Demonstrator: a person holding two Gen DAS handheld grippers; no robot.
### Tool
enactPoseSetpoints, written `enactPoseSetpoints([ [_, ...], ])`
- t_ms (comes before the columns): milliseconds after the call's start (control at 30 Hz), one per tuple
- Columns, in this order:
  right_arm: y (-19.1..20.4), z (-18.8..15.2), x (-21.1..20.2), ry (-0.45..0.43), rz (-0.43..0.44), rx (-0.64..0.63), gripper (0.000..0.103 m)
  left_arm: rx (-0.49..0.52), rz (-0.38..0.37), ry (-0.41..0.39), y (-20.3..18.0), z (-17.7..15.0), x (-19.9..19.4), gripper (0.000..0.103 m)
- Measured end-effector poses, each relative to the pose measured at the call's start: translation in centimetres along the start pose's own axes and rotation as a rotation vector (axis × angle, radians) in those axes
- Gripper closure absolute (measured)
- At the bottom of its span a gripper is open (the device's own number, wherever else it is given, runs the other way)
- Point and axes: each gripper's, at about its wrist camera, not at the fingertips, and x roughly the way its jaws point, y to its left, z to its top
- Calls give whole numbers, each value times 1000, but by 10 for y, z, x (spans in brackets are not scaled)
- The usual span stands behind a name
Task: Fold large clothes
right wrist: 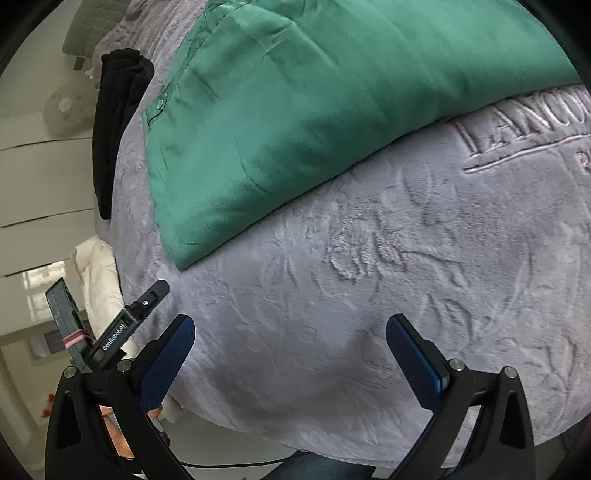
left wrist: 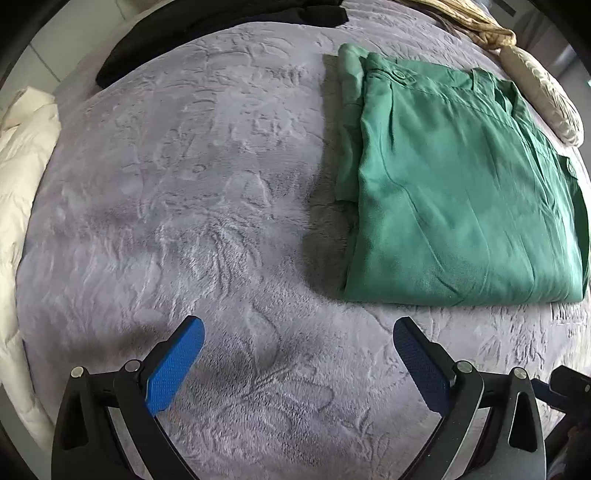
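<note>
A green garment [left wrist: 458, 192] lies folded into a flat rectangle on the grey plush blanket [left wrist: 184, 206], at the right of the left wrist view. It fills the upper part of the right wrist view, green garment [right wrist: 295, 110]. My left gripper [left wrist: 297, 330] hovers open over bare blanket, below and left of the garment's near edge. Over the grey blanket [right wrist: 369, 295] my right gripper [right wrist: 290, 326] also stands open, short of the garment's near corner. Neither holds anything.
A black folded garment [left wrist: 207, 26] lies at the blanket's far edge, also black garment [right wrist: 114, 125]. A cream duvet [left wrist: 22, 177] hangs at the left. Beige bedding [left wrist: 532, 85] lies beyond the green garment. The other gripper's body [right wrist: 122, 332] shows at left.
</note>
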Motion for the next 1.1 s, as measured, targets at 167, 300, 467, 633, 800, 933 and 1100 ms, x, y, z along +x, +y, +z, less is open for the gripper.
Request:
enactPoseSetpoints([
  [167,0,2,5,-12,29,16,0,34,19,0,-16,30,47,0],
  [300,2,5,11,-12,54,21,0,19,-3,15,-38,60,84,0],
  [467,12,12,19,-4,113,21,0,44,10,22,-71,65,119,0],
  [633,27,25,38,-1,198,36,3,19,-35,61,-69,91,151,0],
  [800,41,43,60,-14,315,74,9,-53,-142,41,-71,129,181,0],
  [933,45,56,81,-21,411,153,9,-76,-194,16,-88,174,208,0],
  [1100,50,67,105,20,487,251,91,-110,-350,10,-112,247,239,0],
])
